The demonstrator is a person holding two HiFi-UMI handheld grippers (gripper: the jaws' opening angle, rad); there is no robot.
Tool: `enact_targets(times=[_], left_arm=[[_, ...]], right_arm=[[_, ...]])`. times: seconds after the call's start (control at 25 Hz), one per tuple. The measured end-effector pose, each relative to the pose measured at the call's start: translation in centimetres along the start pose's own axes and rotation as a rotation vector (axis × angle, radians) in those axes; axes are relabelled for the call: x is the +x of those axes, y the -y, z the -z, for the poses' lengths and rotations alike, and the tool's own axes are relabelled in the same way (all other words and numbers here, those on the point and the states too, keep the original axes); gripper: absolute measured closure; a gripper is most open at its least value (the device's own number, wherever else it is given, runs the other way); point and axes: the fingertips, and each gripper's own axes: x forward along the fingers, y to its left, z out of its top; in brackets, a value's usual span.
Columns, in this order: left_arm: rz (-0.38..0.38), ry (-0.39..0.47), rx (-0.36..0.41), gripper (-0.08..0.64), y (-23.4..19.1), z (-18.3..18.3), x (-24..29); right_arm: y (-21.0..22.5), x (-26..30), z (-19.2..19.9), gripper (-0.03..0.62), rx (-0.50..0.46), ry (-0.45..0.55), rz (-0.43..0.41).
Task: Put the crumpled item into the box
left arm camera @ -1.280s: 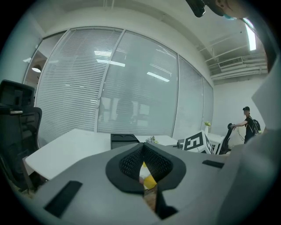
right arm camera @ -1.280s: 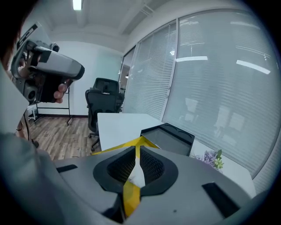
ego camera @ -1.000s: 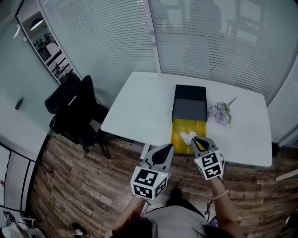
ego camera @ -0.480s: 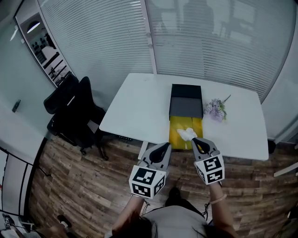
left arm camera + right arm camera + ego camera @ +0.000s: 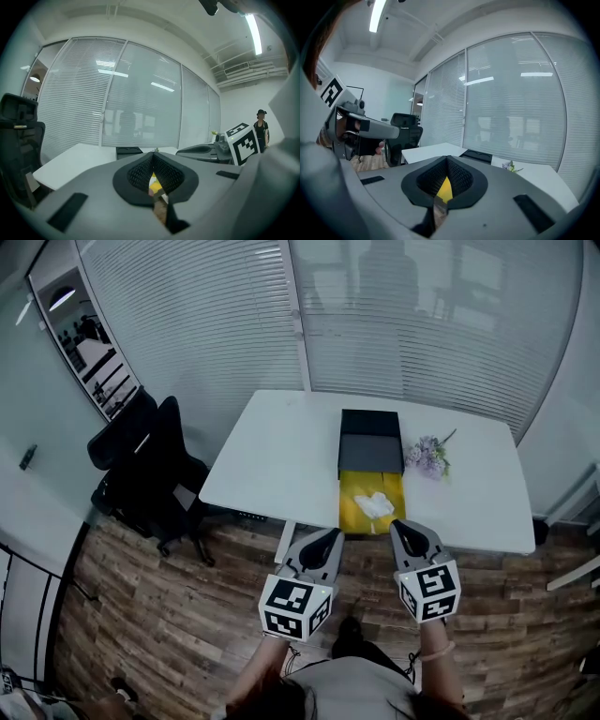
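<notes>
A crumpled white item (image 5: pixel 378 504) lies on a yellow surface (image 5: pixel 354 512) at the near edge of the white table (image 5: pixel 281 456). Just behind it stands the black box (image 5: pixel 372 459), open, with its lid (image 5: pixel 376 422) laid back. My left gripper (image 5: pixel 330 538) hovers off the table's near edge, left of the yellow surface, shut and empty. My right gripper (image 5: pixel 405 529) hangs just short of the edge, near the item's right side, also shut with nothing in it. Each gripper view, left gripper (image 5: pixel 153 157) and right gripper (image 5: pixel 446 161), shows pads meeting with only yellow behind.
A small bunch of lilac flowers (image 5: pixel 427 457) lies right of the box. A black office chair (image 5: pixel 150 465) stands left of the table on the wood floor (image 5: pixel 169 615). Window blinds (image 5: pixel 422 324) run behind the table. A person (image 5: pixel 260 127) stands far off.
My right gripper has drawn back from the crumpled item toward the table's near edge. The item stays on the yellow surface. The left gripper has hardly moved.
</notes>
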Motion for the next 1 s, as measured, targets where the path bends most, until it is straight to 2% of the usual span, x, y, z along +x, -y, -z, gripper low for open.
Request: enact_targets(times=[1.0], left_arm=[[0.024,0.040,0.027,0.541,0.9,-0.7,-5.7]], right_arm=[[-4.1,-6.7,-3.0,0.565,0.031,0.077,0.086]])
